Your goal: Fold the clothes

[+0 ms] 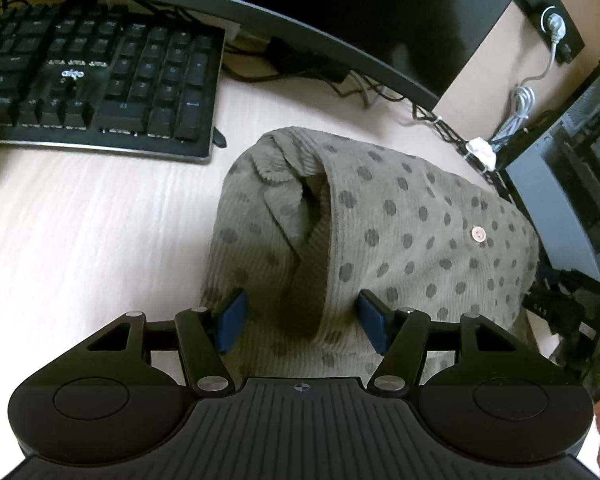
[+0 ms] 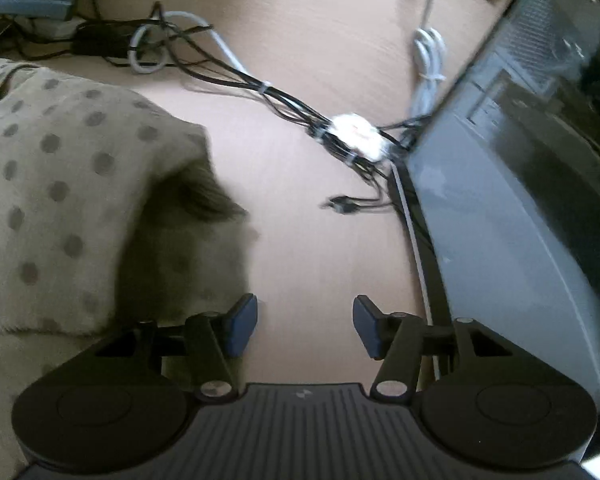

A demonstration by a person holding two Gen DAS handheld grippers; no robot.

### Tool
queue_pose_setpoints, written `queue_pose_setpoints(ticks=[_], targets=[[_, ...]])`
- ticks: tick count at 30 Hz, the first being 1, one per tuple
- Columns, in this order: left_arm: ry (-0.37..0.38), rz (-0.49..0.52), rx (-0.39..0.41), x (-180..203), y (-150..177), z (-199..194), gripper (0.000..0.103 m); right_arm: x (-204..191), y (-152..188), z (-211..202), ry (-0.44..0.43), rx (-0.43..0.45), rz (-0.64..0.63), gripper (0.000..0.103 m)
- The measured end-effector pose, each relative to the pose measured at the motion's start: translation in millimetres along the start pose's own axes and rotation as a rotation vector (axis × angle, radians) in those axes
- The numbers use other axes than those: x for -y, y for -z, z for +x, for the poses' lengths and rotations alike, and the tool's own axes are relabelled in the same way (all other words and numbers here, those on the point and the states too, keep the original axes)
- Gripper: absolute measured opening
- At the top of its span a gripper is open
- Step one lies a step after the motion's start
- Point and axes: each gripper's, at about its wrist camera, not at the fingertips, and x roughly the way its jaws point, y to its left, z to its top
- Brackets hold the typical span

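Note:
An olive corduroy garment [image 1: 384, 220] with dark polka dots and a small pink button lies folded in a bundle on the pale wooden desk [image 1: 100, 232]. My left gripper [image 1: 303, 322] hovers over the bundle's near edge. Its blue pads [image 1: 232, 320] stand apart, a fold of the cloth lies between them, and neither pad presses on it. In the right wrist view the same garment [image 2: 60, 184] fills the left side, blurred. My right gripper [image 2: 305, 326] is open just to the right of the cloth, with only bare desk [image 2: 312, 240] between its pads.
A black keyboard [image 1: 96, 84] sits at the back left under a dark monitor [image 1: 340, 12]. A bundle of black and white cables [image 2: 352, 140] runs across the desk behind the garment. A grey computer case [image 2: 520, 200] stands close on the right.

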Motion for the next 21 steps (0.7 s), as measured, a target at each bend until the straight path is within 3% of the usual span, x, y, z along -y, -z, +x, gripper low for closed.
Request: queue_pose_setpoints(ticks=[4, 9, 11, 14, 16, 19, 21], targets=[[0.005, 0.003, 0.019, -1, 3, -16, 0.067, 10, 14, -41, -0.131, 0.044, 0.080, 0.052], [0.134, 0.088, 0.017, 9, 12, -30, 0.069, -15, 27, -69, -0.245, 0.054, 0.039, 0.052], [0.154, 0.085, 0.001, 11, 14, -23, 0.069, -29, 29, -71, -0.267, 0.044, 0.022, 0.052], [0.110, 0.059, -0.028, 9, 17, -9, 0.069, -42, 34, -67, -0.230, 0.053, -0.030, 0.053], [0.073, 0.055, -0.028, 3, 20, -8, 0.063, -43, 38, -67, -0.205, 0.053, -0.042, 0.053], [0.048, 0.047, -0.032, -6, 21, -16, 0.059, -34, 42, -62, -0.191, 0.037, -0.017, 0.056], [0.042, 0.031, -0.030, -12, 21, -21, 0.061, -23, 39, -60, -0.236, 0.005, 0.061, 0.056]])
